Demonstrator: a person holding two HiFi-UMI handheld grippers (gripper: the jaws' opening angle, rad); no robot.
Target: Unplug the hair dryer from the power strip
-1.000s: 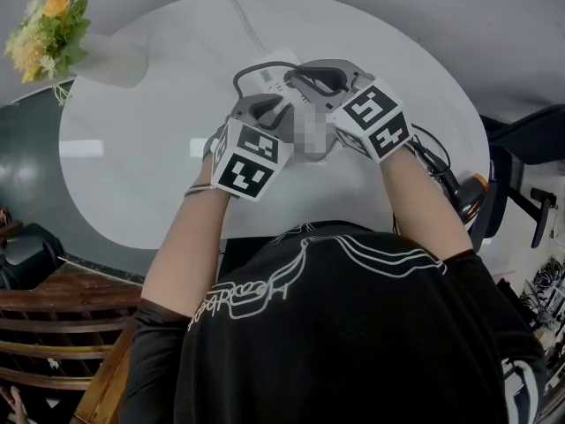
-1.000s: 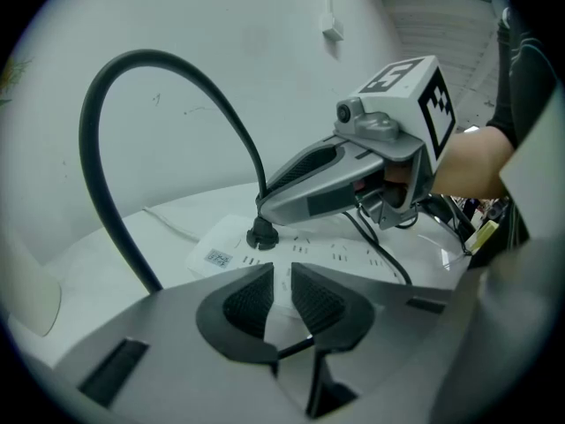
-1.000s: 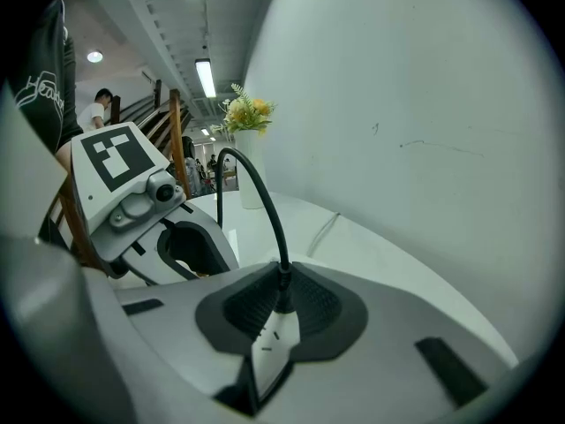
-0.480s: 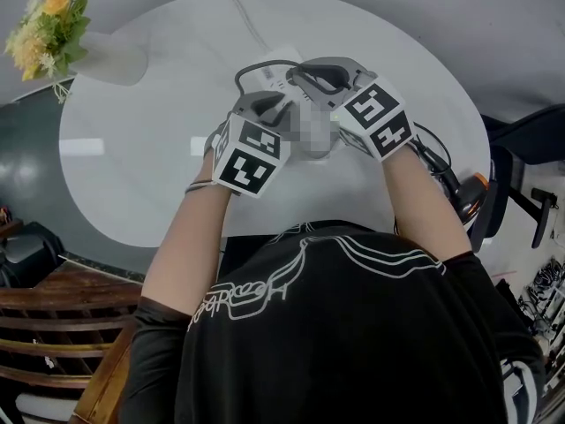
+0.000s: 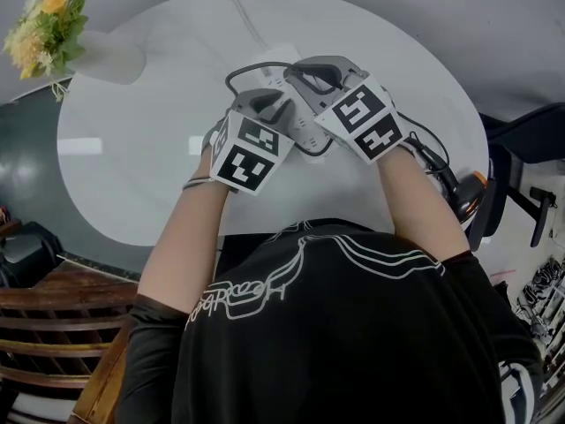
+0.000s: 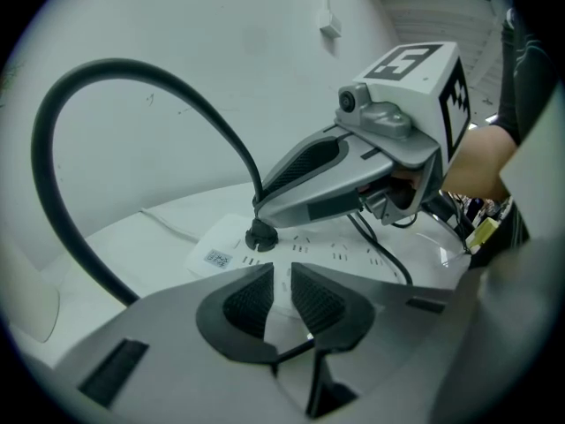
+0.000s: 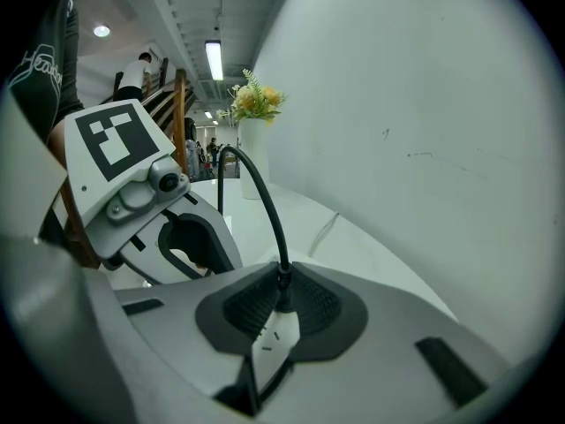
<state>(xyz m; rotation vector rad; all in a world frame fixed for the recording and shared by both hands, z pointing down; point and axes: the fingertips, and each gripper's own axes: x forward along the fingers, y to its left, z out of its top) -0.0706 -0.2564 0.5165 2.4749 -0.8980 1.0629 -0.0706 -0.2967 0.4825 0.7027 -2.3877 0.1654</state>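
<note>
Plug [image 7: 282, 304] half-hidden btw right tongs [image 7: 281, 283]

L tool [image 6: 274, 291] jaws slightly apart; R tool [image 7: 281, 306] clamped.

- In the head view the white plastic power strip [image 5: 277, 63] lies mostly under the two grippers and their marker cubes. Only slivers of it show.
- The black plug [image 7: 283, 291] is sunk between the right gripper's [image 7: 282, 276] jaws, so most of its body is covered.
- The strip's near edge is hidden beneath the left gripper's [image 6: 281, 276] jaws.
- The small printed label [image 6: 216, 258] on the strip is too small to read.
- A dark object with an orange patch [image 5: 474, 188] sits at the white round counter's [image 5: 132, 148] 4 o'clock rim, partly behind the right forearm. It cannot be identified.
- The yellow flower bunch [image 5: 44, 25] is cut by the head view's edge at 10 o'clock.
</note>
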